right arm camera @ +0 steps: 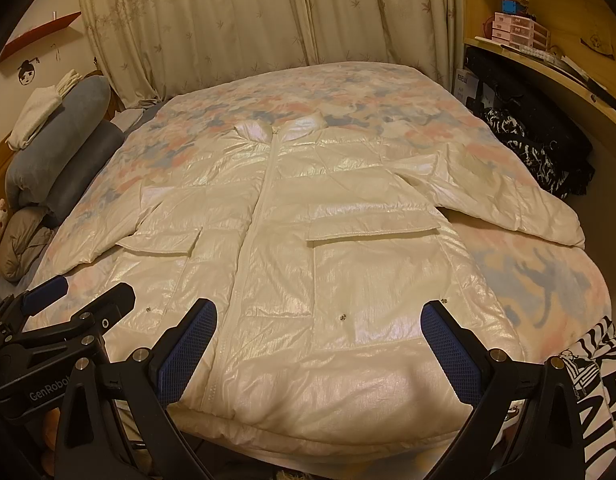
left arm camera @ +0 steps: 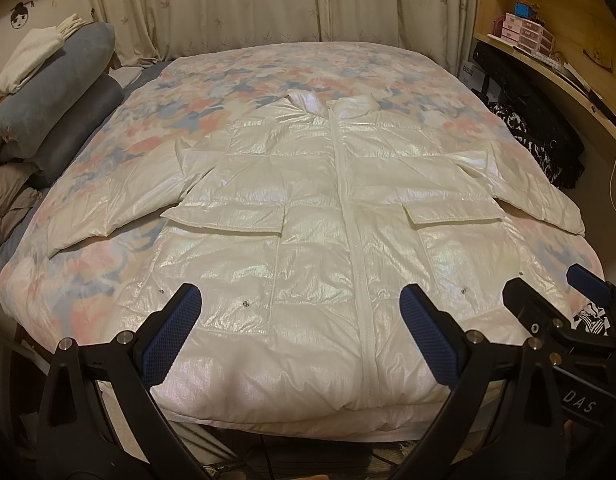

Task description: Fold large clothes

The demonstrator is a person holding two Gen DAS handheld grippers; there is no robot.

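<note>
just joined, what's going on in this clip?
A person holds a tool in each hand over the near edge of a bed. A shiny white puffer jacket lies flat on the floral cover, zipped, front up, sleeves spread, collar at the far end. The left tool and right tool both hover open above the hem, gripping nothing. No fold is made yet.

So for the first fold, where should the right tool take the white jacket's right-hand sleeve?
At the cuff, coming from the bed's right edge. The sleeve lies flat, angled out from the jacket, its end free near the edge, so the open right tool can likely pinch it and carry it inward.
</note>
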